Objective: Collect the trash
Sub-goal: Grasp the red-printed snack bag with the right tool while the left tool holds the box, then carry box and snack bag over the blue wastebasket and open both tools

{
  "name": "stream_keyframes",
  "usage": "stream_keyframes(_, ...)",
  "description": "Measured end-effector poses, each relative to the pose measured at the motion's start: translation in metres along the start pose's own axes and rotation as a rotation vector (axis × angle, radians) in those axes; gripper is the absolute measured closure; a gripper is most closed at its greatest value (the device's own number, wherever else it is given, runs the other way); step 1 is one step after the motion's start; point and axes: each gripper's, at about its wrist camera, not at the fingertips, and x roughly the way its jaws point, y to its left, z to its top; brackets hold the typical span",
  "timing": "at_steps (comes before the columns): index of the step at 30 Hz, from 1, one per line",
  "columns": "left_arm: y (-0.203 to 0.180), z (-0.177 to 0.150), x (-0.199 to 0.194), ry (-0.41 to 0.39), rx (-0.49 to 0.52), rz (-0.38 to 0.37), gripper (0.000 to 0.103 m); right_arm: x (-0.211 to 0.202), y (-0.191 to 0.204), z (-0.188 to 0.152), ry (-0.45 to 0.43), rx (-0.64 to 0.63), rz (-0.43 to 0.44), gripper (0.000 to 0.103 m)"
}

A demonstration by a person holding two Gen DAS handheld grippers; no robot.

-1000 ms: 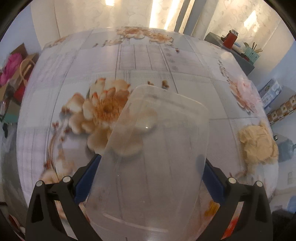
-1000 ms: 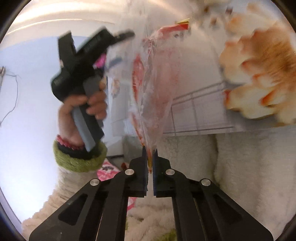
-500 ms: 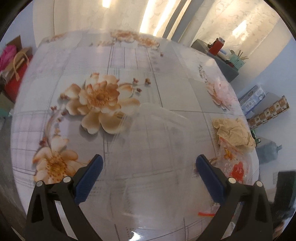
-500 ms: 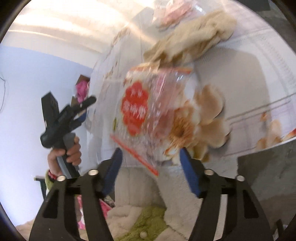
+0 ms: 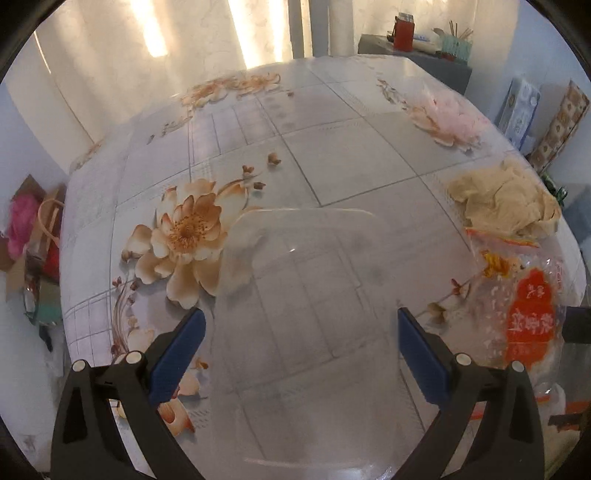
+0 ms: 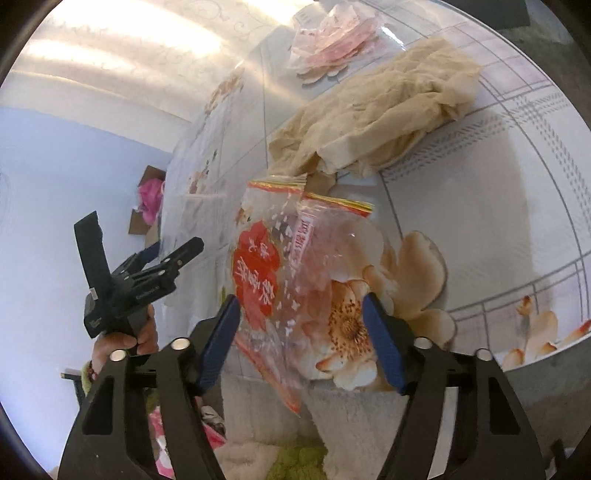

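A clear plastic lid (image 5: 306, 317) lies on the flowered table between the wide-open fingers of my left gripper (image 5: 301, 338); I cannot tell whether the pads touch it. A clear snack bag with a red label (image 6: 291, 269) lies at the table's near edge, partly hanging over it, between the open fingers of my right gripper (image 6: 301, 330). The bag also shows in the left wrist view (image 5: 524, 310). A crumpled beige paper (image 6: 373, 114) lies just beyond the bag, also at the right of the left wrist view (image 5: 502, 201). The left gripper shows at the left of the right wrist view (image 6: 173, 258).
A pink-and-clear wrapper (image 6: 332, 40) lies beyond the beige paper, also far right in the left wrist view (image 5: 450, 118). Bags and boxes (image 5: 33, 229) stand on the floor left of the table. A side table with a red jar (image 5: 404, 31) stands at the back.
My right gripper was shut on the snack bag and has opened; the bag now lies on the table edge. The left gripper has drawn back from the lid, which now lies flat.
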Motion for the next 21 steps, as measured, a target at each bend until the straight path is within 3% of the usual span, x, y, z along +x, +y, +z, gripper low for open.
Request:
stream_keyframes(5, 0.009, 0.000, 0.015, 0.029, -0.102, -0.054, 0.007, 0.010, 0.008, 0.005, 0.001, 0.009, -0.022, 0.065)
stream_keyframes(13, 0.038, -0.006, 0.006, -0.007, -0.209, -0.089, 0.010, 0.013, 0.009, 0.003, 0.001, 0.028, 0.016, 0.099)
stream_keyframes(21, 0.042, -0.015, -0.026, -0.083, -0.228, -0.136, 0.012, -0.014, 0.019, -0.002, -0.040, -0.007, 0.069, 0.102)
